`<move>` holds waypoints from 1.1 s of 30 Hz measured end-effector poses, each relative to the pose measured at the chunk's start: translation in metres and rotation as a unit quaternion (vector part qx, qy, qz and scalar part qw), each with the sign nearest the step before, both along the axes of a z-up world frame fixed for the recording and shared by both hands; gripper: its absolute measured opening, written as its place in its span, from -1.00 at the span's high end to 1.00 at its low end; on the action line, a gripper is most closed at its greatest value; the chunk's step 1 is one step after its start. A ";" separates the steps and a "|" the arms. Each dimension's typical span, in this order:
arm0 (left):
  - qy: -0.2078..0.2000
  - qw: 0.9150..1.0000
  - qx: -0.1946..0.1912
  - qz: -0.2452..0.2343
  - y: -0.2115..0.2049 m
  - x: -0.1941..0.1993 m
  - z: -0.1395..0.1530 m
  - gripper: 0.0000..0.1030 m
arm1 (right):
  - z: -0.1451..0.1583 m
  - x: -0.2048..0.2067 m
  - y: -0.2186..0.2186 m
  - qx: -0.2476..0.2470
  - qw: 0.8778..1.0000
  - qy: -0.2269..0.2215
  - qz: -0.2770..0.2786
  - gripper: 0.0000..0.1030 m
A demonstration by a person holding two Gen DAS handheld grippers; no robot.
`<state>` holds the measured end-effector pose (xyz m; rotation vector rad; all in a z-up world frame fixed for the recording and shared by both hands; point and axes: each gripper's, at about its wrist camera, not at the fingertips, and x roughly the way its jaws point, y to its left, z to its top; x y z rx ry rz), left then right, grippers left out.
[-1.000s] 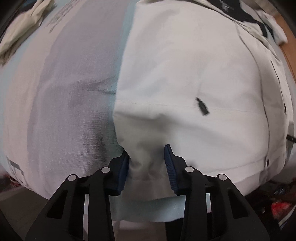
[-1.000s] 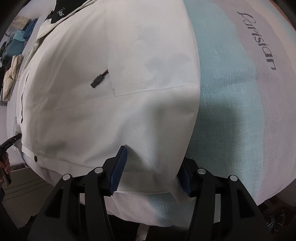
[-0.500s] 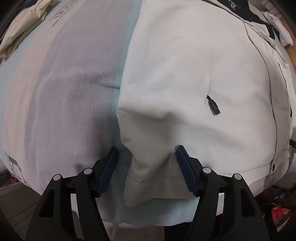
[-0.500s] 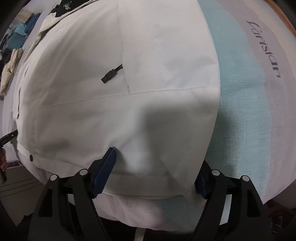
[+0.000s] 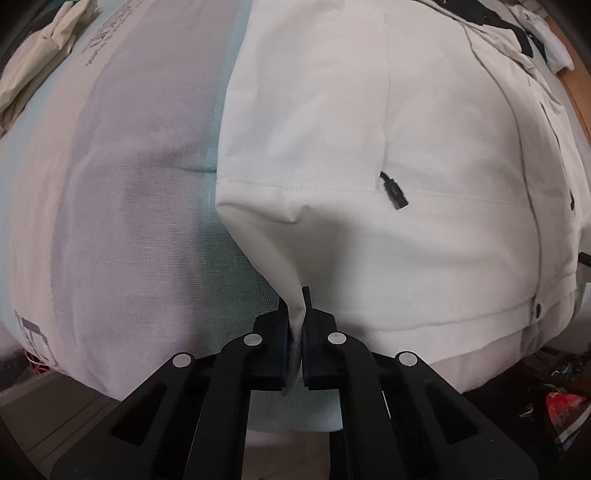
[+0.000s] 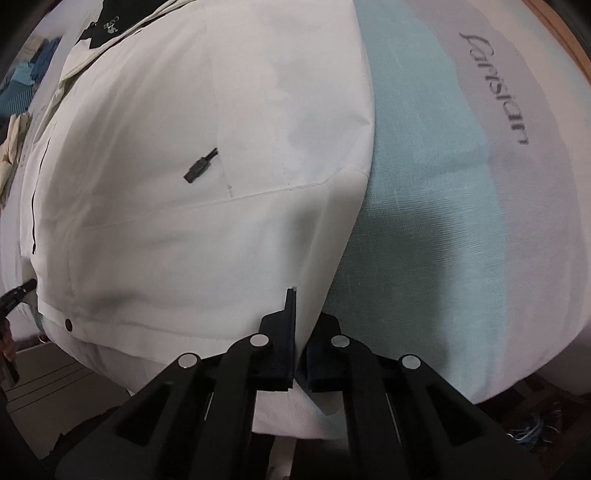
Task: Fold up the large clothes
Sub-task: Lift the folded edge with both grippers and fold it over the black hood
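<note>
Left hand-held gripper (image 5: 296, 325) clenched on the white jacket's (image 5: 369, 147) near-left hem corner; right hand-held gripper (image 6: 298, 332) clenched on the near-right corner. Jacket lies flat on the striped surface (image 6: 443, 184), long axis running straight away toward its collar.

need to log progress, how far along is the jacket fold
Early. Done: the white jacket lies spread flat, front up, on the striped cloth. In hand: the left gripper and right gripper are each shut on a bottom corner of the hem, which tents up at both pinches. Left: no body fold shows yet; the hem has to go up toward the collar.
</note>
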<state>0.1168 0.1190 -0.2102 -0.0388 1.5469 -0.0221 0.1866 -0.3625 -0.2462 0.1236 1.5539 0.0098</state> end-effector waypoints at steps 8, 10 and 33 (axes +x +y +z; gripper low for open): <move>-0.006 1.000 -0.012 -0.018 0.006 0.015 0.051 0.95 | 0.042 0.002 0.031 -0.042 0.998 -0.007 0.042 0.95; -0.006 1.000 -0.015 -0.020 0.003 0.017 0.062 0.95 | 0.050 0.006 0.042 -0.047 0.997 -0.008 0.055 0.95; 0.040 0.998 0.039 0.004 0.023 0.110 0.118 0.95 | 0.110 0.071 -0.045 0.082 0.995 0.008 0.046 0.96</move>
